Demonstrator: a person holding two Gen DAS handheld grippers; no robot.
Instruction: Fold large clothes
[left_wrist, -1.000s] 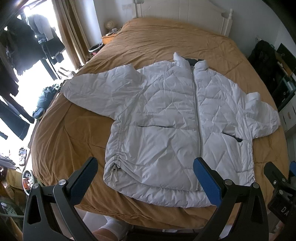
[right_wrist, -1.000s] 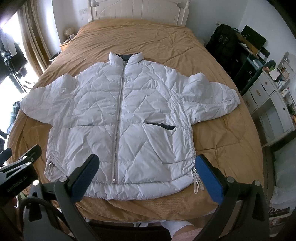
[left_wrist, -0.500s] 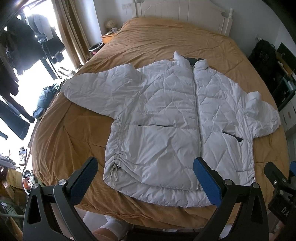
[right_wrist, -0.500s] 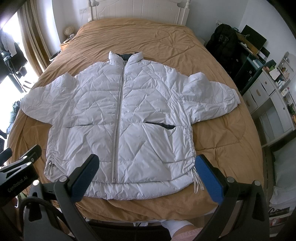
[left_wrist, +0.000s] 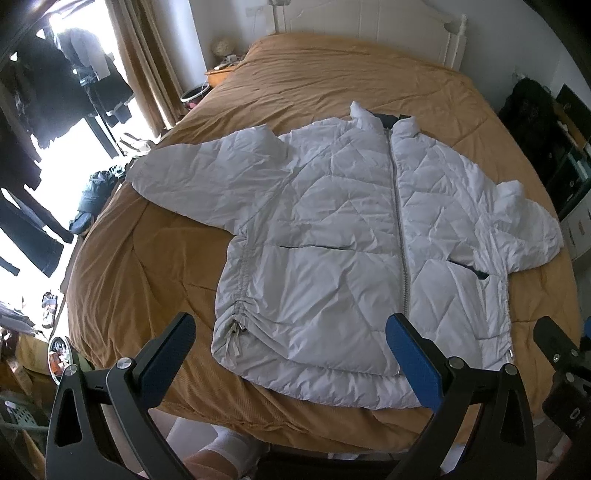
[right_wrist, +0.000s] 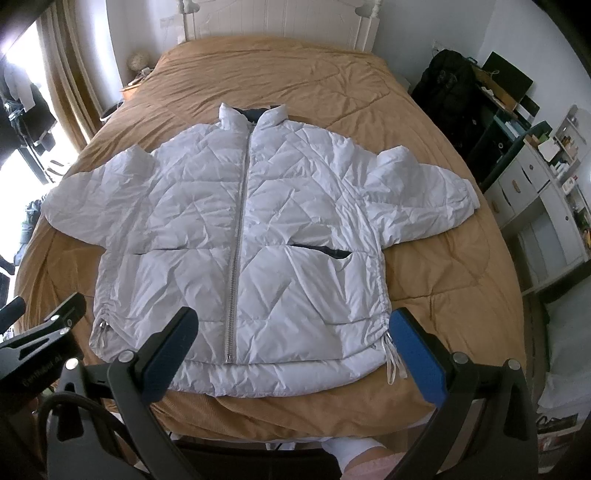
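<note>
Holding both claws, left (left_wrist: 290, 354) and right (right_wrist: 293, 350), wide open and empty above the bed's (right_wrist: 443, 280) foot edge, we risk the puffy jacket (right_wrist: 236, 236) slipping free if pinched shallowly.

Tan bedspread (right_wrist: 424, 288), seemingly white headboard (right_wrist: 277, 22)

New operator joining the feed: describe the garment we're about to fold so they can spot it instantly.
Look at the big bed with the mustard-brown quilt. Spread flat on its near half lies the white quilted puffer jacket, zipped up, sleeves out. It is the only garment on the bed.
</note>
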